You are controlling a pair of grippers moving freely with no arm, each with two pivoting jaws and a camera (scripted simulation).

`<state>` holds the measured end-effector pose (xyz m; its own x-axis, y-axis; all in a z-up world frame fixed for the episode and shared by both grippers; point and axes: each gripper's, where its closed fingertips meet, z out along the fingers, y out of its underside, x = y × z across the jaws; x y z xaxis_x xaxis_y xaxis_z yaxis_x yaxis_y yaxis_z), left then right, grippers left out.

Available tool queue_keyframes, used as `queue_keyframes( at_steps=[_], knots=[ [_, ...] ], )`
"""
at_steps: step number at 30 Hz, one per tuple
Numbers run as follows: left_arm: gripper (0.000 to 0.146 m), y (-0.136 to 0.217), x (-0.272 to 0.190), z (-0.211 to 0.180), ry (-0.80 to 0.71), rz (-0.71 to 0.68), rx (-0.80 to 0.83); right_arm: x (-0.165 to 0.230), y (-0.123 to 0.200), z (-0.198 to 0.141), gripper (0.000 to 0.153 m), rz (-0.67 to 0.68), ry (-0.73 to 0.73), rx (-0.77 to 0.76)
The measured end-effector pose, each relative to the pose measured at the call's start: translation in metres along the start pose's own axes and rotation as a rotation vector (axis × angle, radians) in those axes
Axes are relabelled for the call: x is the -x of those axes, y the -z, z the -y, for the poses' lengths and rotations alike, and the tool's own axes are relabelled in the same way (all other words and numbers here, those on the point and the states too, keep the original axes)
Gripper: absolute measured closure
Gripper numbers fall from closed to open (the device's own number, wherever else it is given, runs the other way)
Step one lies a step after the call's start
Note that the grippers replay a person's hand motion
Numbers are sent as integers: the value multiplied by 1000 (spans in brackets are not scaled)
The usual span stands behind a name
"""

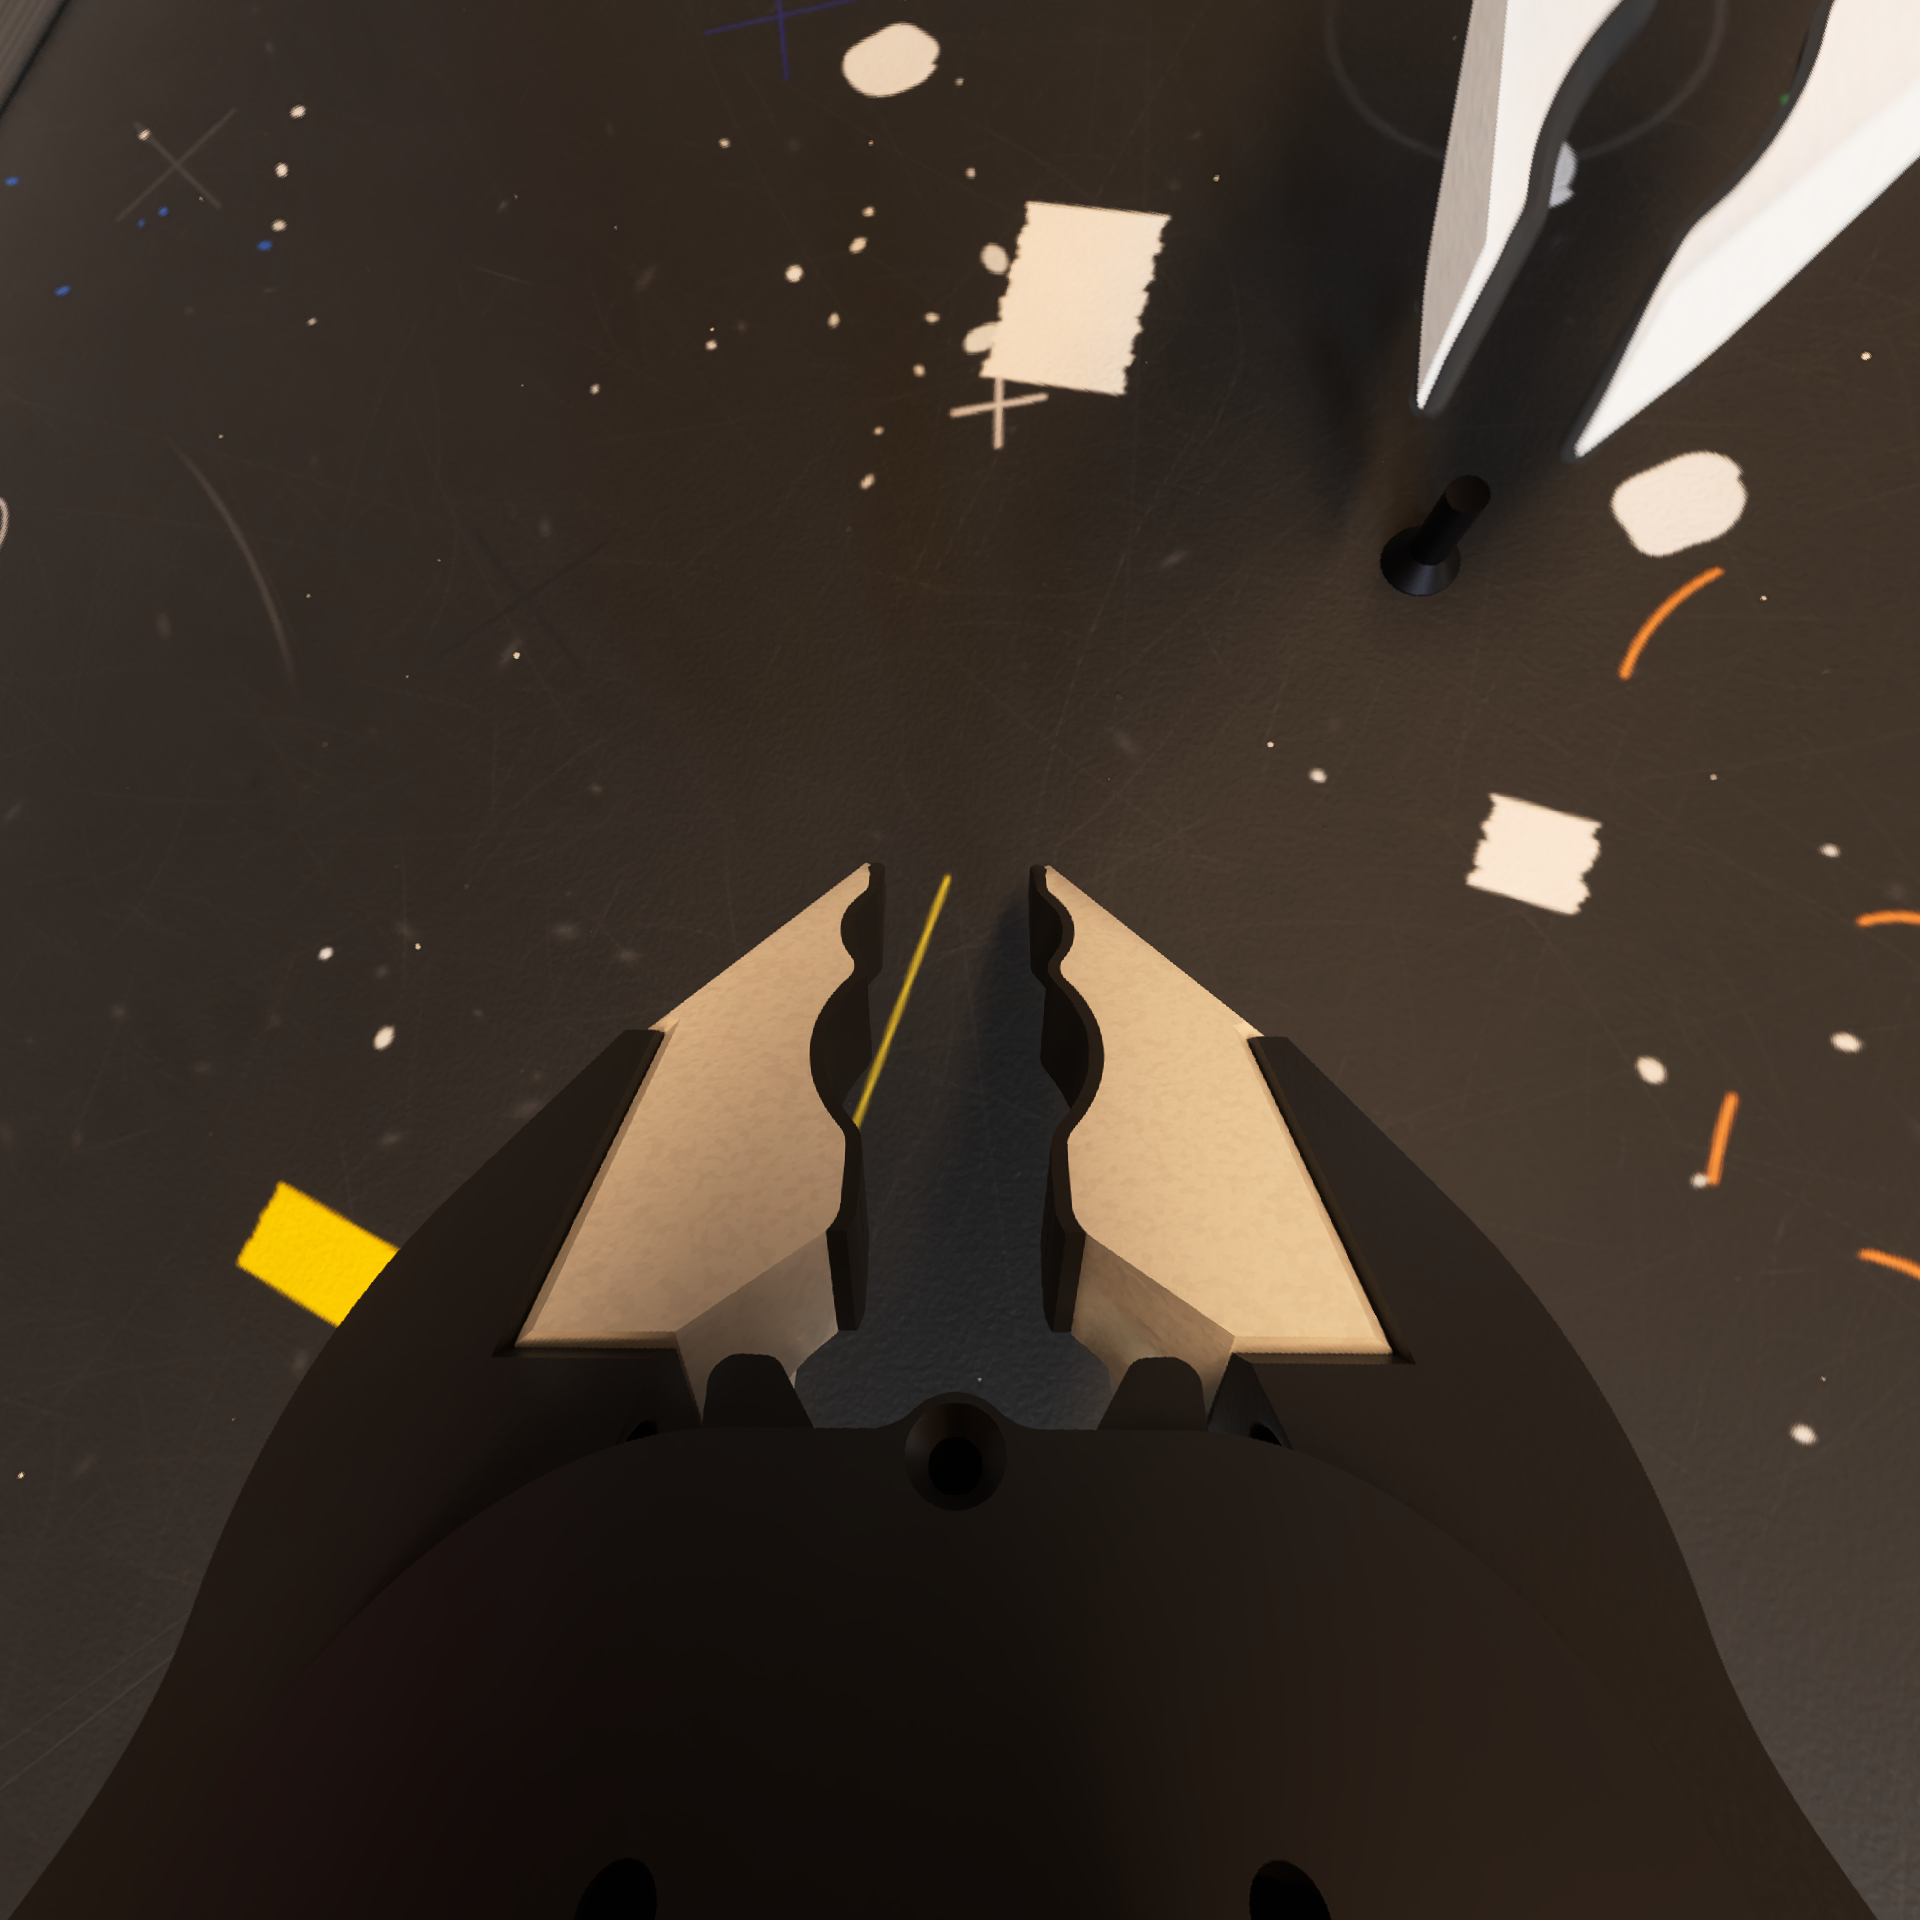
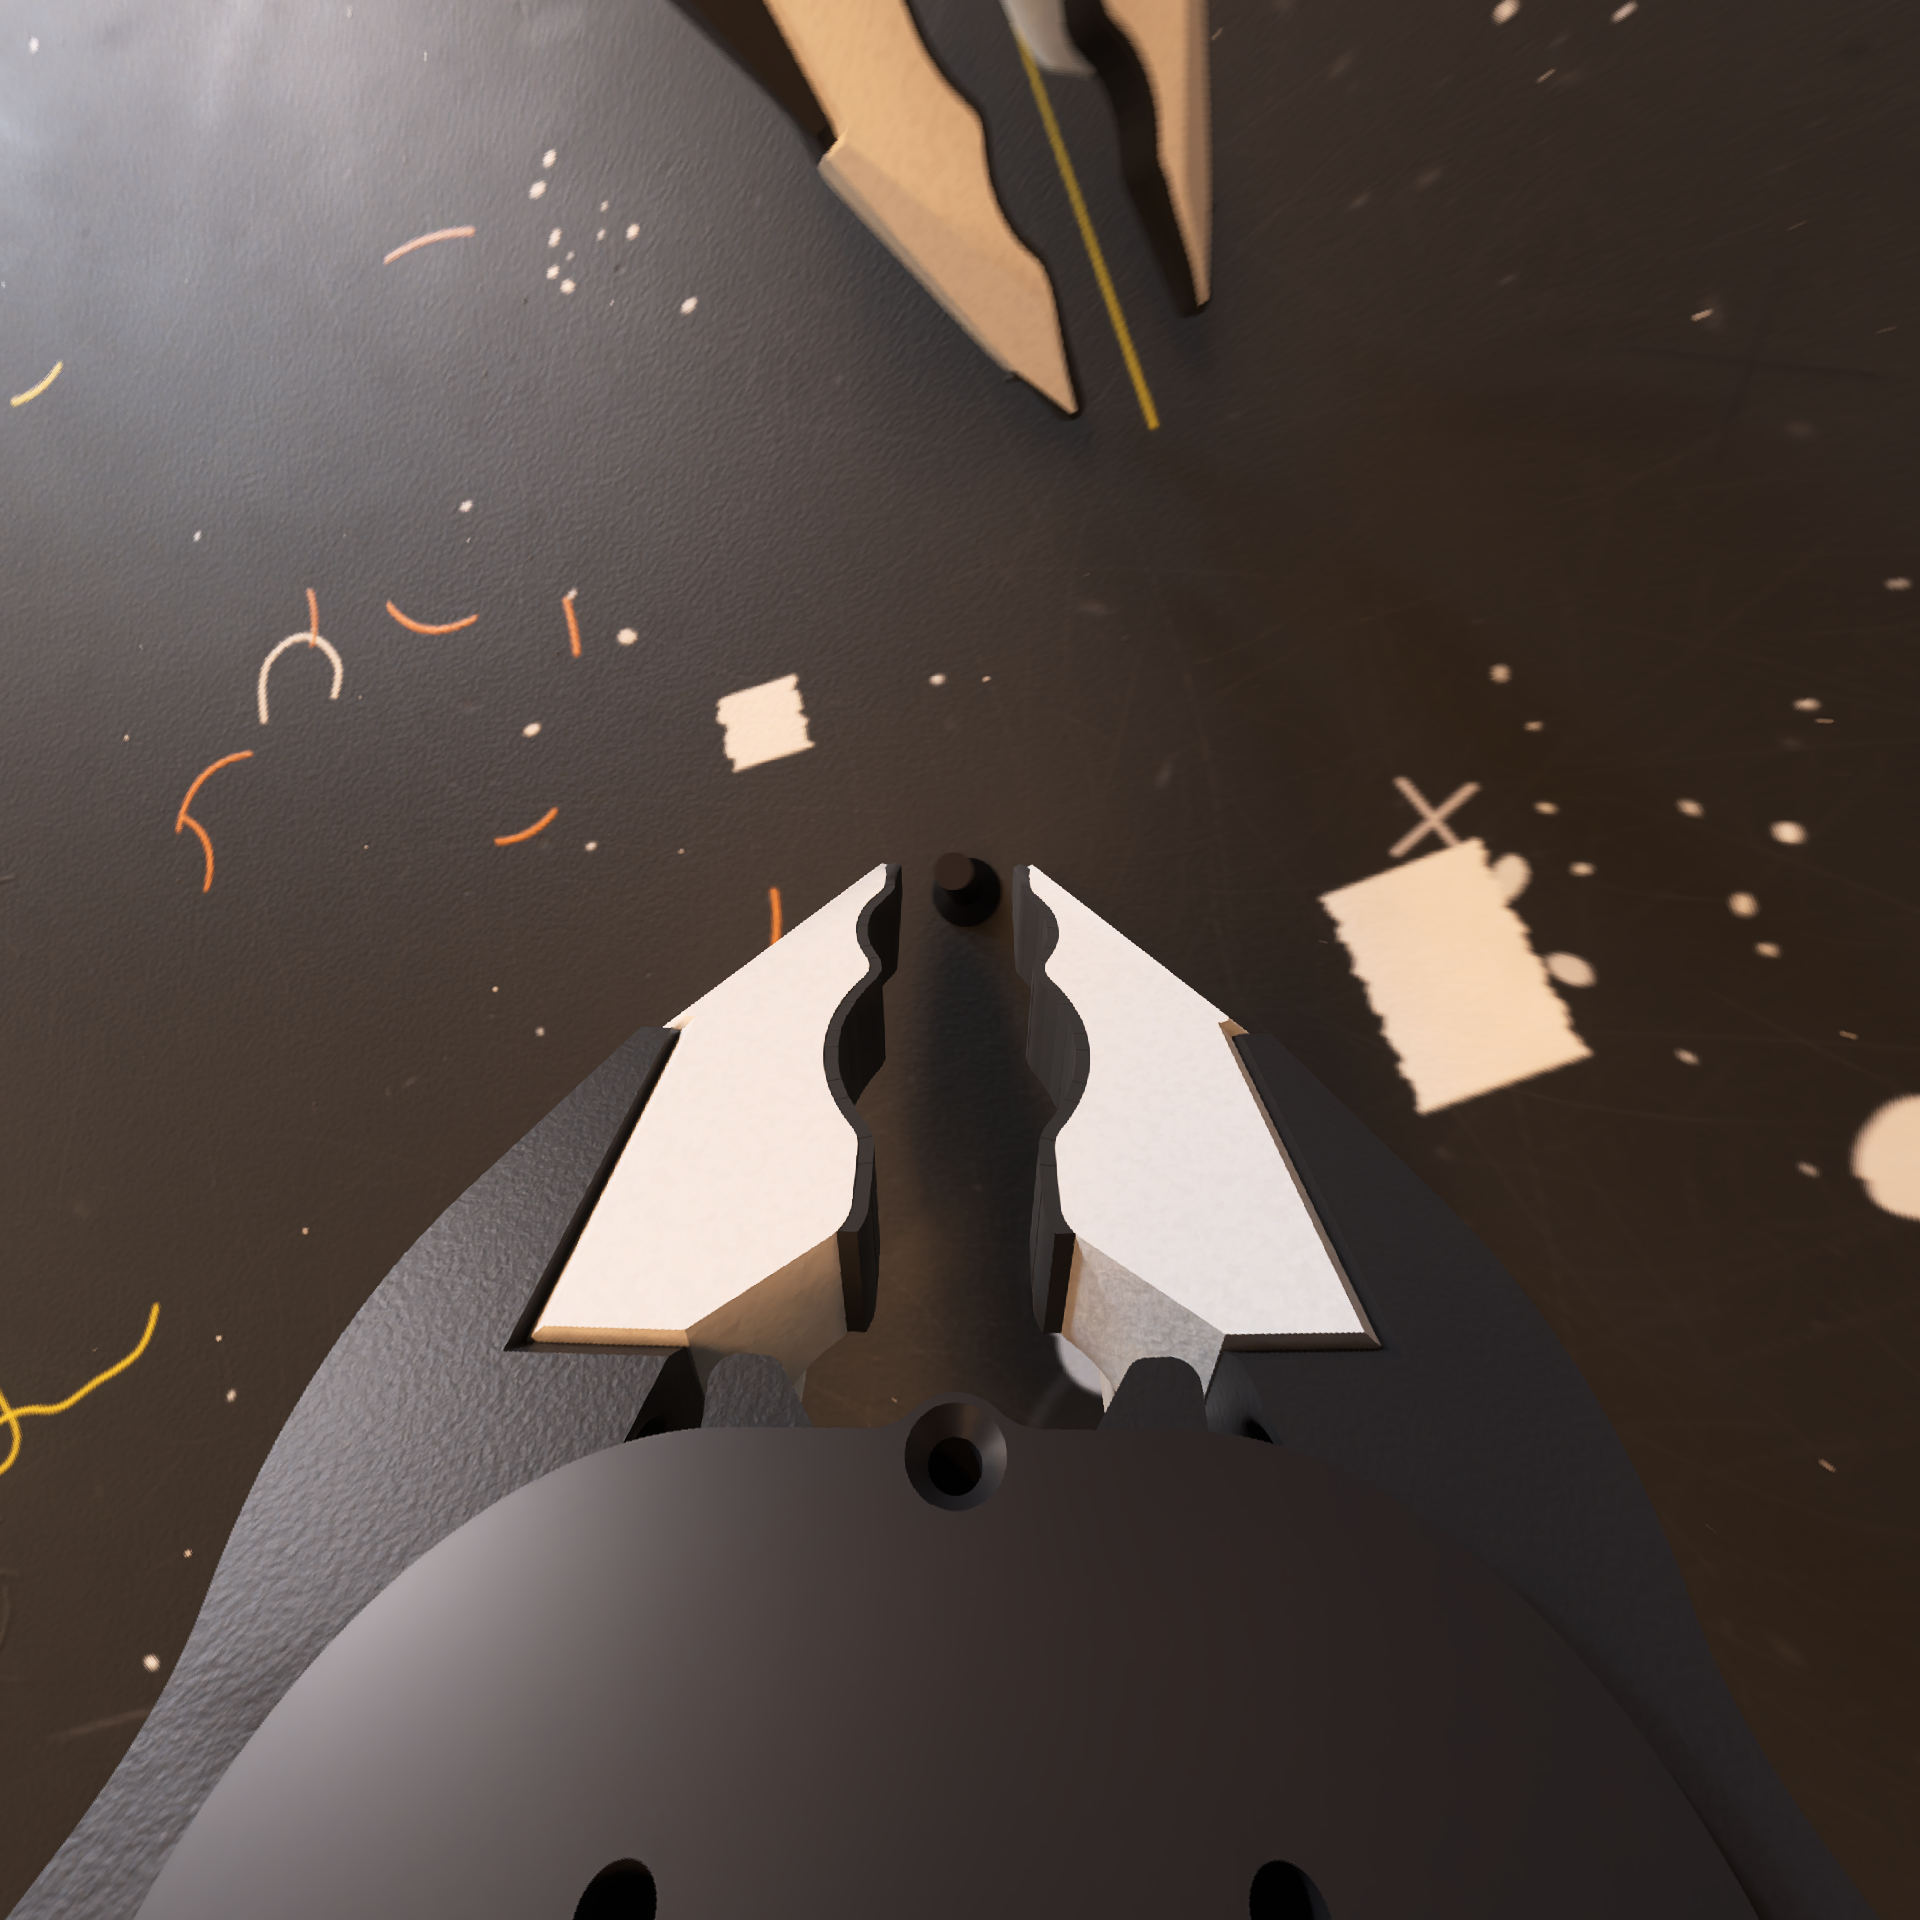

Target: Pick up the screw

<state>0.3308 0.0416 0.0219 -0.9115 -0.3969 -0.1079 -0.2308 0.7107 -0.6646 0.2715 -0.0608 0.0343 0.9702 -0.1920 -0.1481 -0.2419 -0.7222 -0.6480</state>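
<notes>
- Dark and scuffed, the tabletop [image 1: 727,675] is speckled with pale paint dots, torn bits of pale tape, orange squiggles and one yellow patch [image 1: 312,1252].
- Right tongs [image 2: 956,878]: they are open, with a small gap between the tips, and they hold nothing.
- Just past those tips, in line with the gap, is the screw [image 2: 964,888]. It is small and black. It rests on the tabletop with its wide flat head down and its short stem tilting up. In the left wrist view the screw [image 1: 1429,545] sits just below the tips of the right tongs [image 1: 1507,426].
- I think the screw is light, hard and smooth. It could slip or tip over if one finger bumps it first.
- A good place to pinch looks like the stem, just above the head, with one finger on each side.
- Left tongs [image 1: 954,873]: these are open too and empty. They are well apart from the screw, over a thin yellow line [image 1: 902,997] on the tabletop.
- Nothing else lies near the screw, so there looks to be room to come straight in.
</notes>
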Motion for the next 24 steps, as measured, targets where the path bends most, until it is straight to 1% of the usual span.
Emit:
queue_keyframes(
  at_steps=[6,10,14,21,24],
  knots=[
    [113,-5,-1,-4,-20,23,30,9,-17,-13,131,15,6,100],
    [112,-5,-2,-6,-21,19,30,6,-20,-12,135,1,-7,101],
    [112,-5,-2,-7,-29,21,32,2,-21,-12,144,-16,-8,99],
    [113,-2,-1,-11,-23,23,37,-3,-23,-8,144,-37,-5,100],
    [113,0,0,-12,-8,22,31,-6,-21,0,145,-42,-6,78]
  ],
)
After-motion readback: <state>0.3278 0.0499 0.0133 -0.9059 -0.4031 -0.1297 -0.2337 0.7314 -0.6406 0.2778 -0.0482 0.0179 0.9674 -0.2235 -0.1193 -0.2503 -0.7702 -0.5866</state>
